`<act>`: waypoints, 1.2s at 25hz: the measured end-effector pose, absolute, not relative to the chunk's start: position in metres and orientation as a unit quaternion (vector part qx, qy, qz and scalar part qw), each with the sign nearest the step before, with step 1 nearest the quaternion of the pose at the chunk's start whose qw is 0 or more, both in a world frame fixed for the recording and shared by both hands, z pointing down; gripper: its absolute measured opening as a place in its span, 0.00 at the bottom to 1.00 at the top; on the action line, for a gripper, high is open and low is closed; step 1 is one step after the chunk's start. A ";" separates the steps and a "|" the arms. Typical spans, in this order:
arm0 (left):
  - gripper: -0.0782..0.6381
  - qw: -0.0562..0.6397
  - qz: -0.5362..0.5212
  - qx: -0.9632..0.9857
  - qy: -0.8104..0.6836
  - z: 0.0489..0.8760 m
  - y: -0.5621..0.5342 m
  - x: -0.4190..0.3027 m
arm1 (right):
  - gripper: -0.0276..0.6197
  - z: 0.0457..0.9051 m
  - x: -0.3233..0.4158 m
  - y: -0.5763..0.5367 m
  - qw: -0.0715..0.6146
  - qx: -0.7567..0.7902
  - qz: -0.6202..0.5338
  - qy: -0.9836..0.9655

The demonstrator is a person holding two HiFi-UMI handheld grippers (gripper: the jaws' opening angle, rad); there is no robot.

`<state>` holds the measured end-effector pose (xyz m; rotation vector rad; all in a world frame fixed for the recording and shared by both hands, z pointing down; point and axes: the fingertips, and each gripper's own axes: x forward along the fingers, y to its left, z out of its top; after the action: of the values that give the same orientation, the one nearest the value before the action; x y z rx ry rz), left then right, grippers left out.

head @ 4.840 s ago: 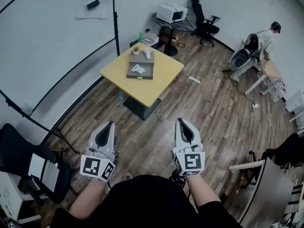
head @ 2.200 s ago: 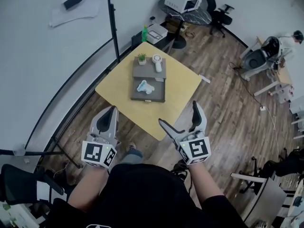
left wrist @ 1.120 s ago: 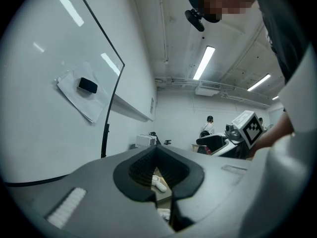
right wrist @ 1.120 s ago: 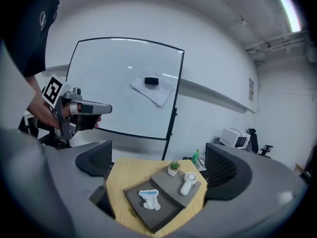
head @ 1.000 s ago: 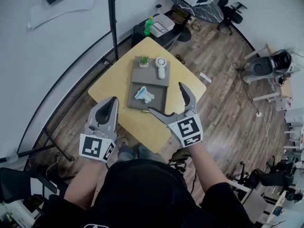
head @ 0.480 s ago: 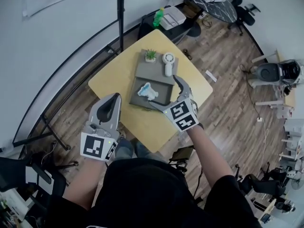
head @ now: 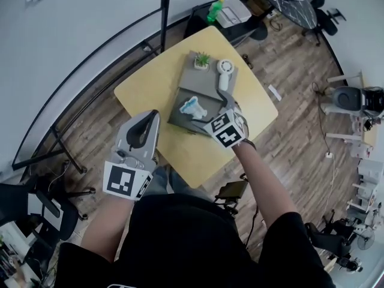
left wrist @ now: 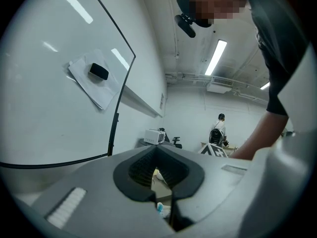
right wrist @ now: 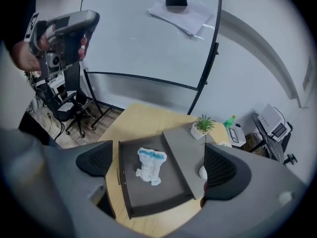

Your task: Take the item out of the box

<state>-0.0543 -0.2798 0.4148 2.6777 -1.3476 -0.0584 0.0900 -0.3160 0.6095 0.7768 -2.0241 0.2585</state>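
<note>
A crumpled white item with a blue band (head: 194, 107) (right wrist: 150, 165) lies in the open dark grey box (head: 177, 115) (right wrist: 174, 195) on the yellow table (head: 198, 155). My right gripper (head: 209, 108) (right wrist: 158, 165) hangs over the box with its jaws wide open, straddling the item from above without touching it. My left gripper (head: 150, 116) (left wrist: 161, 180) is shut and empty, held over the table's near left edge. It also shows up high in the right gripper view, as the left gripper (right wrist: 64, 29).
On the box's flat grey lid (head: 208, 81) stand a small potted plant (head: 203, 59) (right wrist: 203, 125) and a white hand fan (head: 224, 71). A green bottle (head: 216, 8), a black pole (head: 164, 17), office chairs and a whiteboard wall surround the table.
The view has closed in on the table. My right gripper opened and reached forward over the box and the item. The left gripper stayed shut, low at the left.
</note>
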 end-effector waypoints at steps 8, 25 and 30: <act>0.11 0.082 0.012 0.892 -0.444 0.430 -0.281 -0.049 | 0.92 0.666 0.091 -0.316 0.502 0.276 0.141 -0.807; 0.11 0.090 0.018 0.897 -0.432 0.444 -0.275 -0.037 | 0.76 0.745 0.102 -0.313 0.591 0.228 0.181 -0.752; 0.11 0.101 0.036 0.897 -0.430 0.453 -0.270 -0.038 | 0.72 0.754 0.103 -0.320 0.596 0.232 0.183 -0.747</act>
<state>-0.0378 -0.2701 0.4525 2.6494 -1.2699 0.1051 0.1028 -0.3198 0.7543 0.5381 -1.7343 0.4240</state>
